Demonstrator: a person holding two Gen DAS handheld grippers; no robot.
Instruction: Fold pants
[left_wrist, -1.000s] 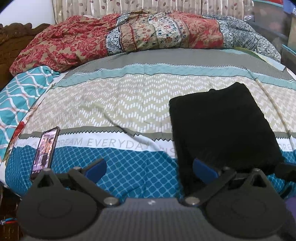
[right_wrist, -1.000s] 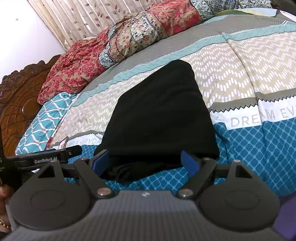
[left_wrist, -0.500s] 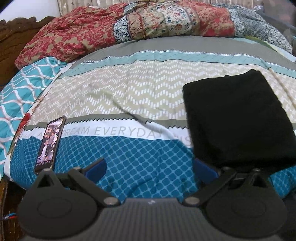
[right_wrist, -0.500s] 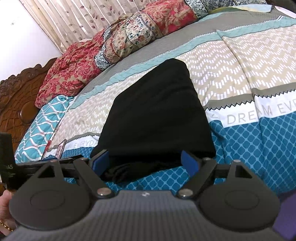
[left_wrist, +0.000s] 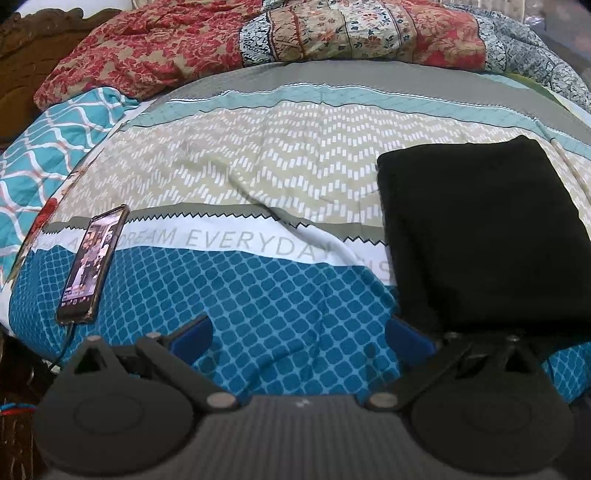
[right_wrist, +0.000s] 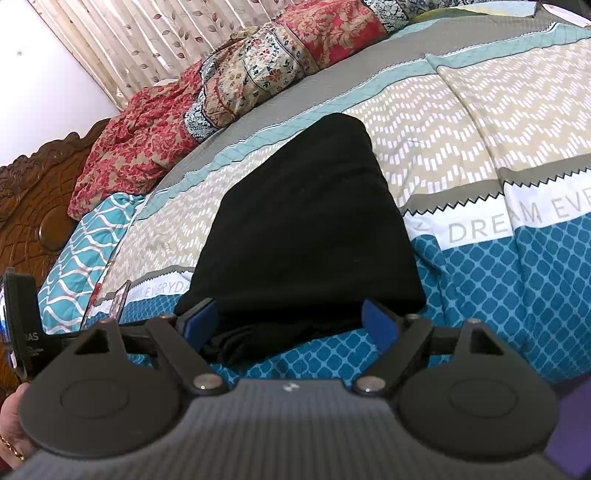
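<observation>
Gaping wide and holding nothing, the right tool (right_wrist: 290, 325) and left tool (left_wrist: 299, 334) flank the folded black pants (right_wrist: 306, 229).

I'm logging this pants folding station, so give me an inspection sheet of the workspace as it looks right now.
Surface: bed with patterned bedspread, some wrinkles.
Job's things: black pants folded into a rectangle, lying flat near the front edge.
Clutter: phone, screen lit, at the bed's left edge.
Grippers: left hand-held gripper open over bare bedspread; right hand-held gripper open, jaws either side of the pants' near edge.
Cables: dark cable from the phone.
Surroundings: floral quilt, curtain, carved wooden headboard.
</observation>
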